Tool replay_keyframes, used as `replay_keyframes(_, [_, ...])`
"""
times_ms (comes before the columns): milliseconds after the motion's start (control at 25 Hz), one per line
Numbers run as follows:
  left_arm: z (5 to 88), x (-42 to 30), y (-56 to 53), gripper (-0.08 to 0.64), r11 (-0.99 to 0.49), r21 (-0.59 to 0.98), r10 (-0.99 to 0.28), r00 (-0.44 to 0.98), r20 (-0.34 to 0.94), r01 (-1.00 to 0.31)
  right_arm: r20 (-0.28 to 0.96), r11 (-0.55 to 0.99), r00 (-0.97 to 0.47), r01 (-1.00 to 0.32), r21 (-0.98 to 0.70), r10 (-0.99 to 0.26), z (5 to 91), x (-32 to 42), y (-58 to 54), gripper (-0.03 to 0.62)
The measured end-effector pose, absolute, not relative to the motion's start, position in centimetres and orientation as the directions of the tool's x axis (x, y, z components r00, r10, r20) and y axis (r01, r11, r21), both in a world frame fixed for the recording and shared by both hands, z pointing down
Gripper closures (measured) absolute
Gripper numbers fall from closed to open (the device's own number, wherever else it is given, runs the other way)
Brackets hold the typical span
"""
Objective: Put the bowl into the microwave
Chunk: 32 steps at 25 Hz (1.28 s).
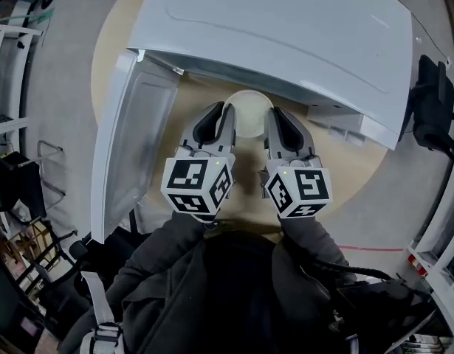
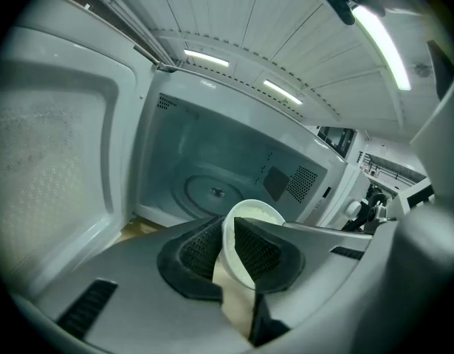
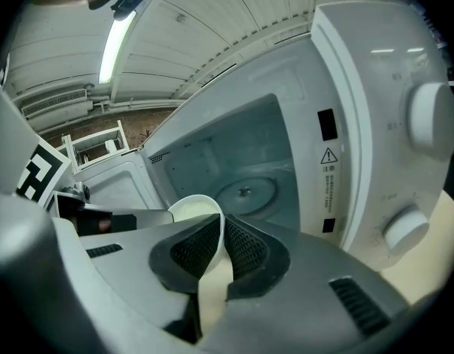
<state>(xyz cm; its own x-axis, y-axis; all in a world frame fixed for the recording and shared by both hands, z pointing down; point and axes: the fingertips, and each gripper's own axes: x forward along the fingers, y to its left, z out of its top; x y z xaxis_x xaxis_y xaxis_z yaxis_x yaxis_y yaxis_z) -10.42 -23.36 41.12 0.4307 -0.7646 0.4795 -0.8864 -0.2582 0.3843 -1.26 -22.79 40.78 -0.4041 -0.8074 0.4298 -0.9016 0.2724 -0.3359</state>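
A cream-white bowl [image 1: 246, 113] hangs just in front of the open white microwave [image 1: 286, 35]. My left gripper [image 1: 225, 120] is shut on the bowl's left rim, and my right gripper [image 1: 271, 122] is shut on its right rim. In the left gripper view the rim of the bowl [image 2: 252, 216] is pinched between the black ribbed pads [image 2: 201, 249]. The right gripper view shows the bowl [image 3: 193, 209] clamped the same way. Beyond it lie the microwave's cavity and round turntable [image 3: 245, 194].
The microwave door [image 1: 131, 146] stands swung open to the left. The control panel with two knobs [image 3: 426, 168] is on the right side. The microwave rests on a round wooden table [image 1: 352, 172]. Racks [image 1: 12, 87] stand at the room's left edge.
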Motion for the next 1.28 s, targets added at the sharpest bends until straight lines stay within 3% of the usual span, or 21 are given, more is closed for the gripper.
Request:
replay_keyframes(840, [43.2,-9.9,-33.4,0.497,-0.272,0.357,-0.758,0.427,0.492,-0.894,0.395,0.154,-0.299,-0.921,-0.357,-0.869,42.3,-0.7,-32.4,0.563])
replay_keyframes(1280, [42.6,-9.4,-36.6,0.497,-0.304,0.234,-0.837,0.376,0.397,-0.924,0.338,0.175,-0.281,-0.934,-0.312,-0.898,43.0,-0.4,-35.2,0.561])
